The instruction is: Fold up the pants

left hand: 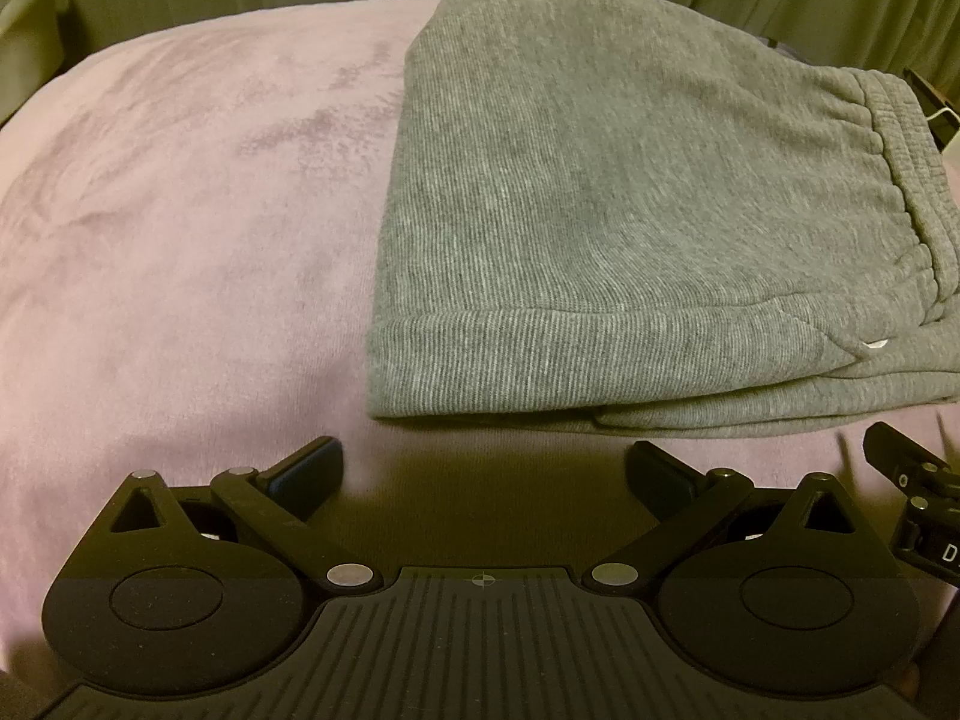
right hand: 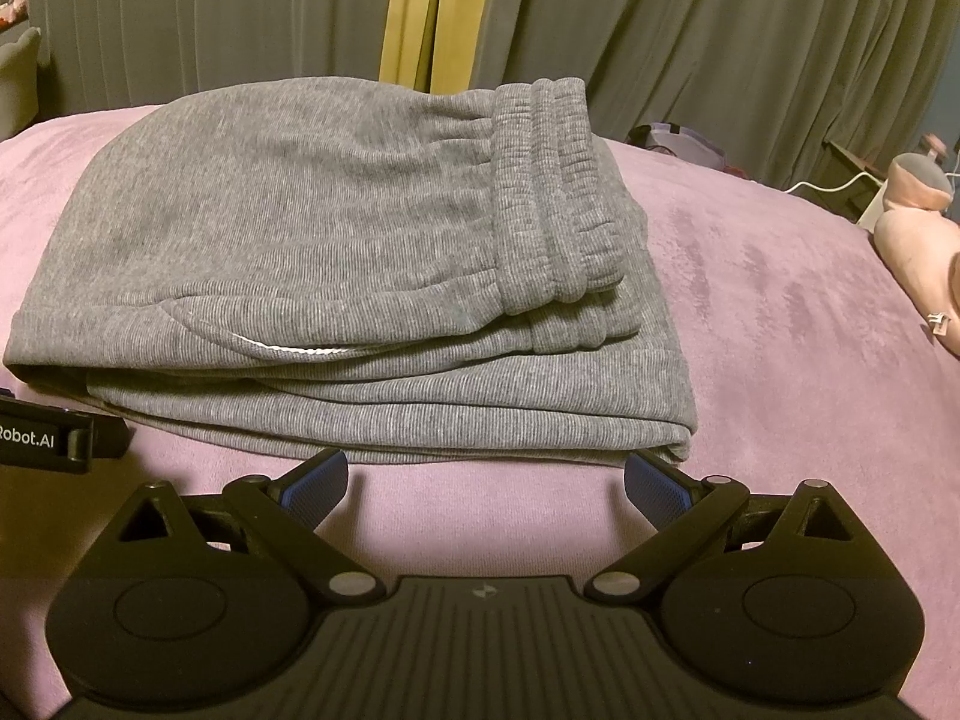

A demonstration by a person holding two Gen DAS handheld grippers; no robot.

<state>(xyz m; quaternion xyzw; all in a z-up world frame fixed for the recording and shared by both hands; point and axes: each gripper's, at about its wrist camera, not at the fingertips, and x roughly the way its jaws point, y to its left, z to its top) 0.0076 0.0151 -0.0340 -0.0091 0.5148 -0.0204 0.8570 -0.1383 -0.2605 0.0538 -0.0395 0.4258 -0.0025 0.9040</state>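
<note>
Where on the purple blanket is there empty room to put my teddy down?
Left of the folded gray pants, the purple blanket lies bare out to its edge. Right of the pants there is another bare stretch, ending at the pink plush toy. The near strip is crowded: the open left gripper and right gripper sit just before the pants.

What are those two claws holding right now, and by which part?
Nothing. The left claw and the right claw are both open and empty, just short of the folded grey pants, which lie free on the purple blanket.
</note>
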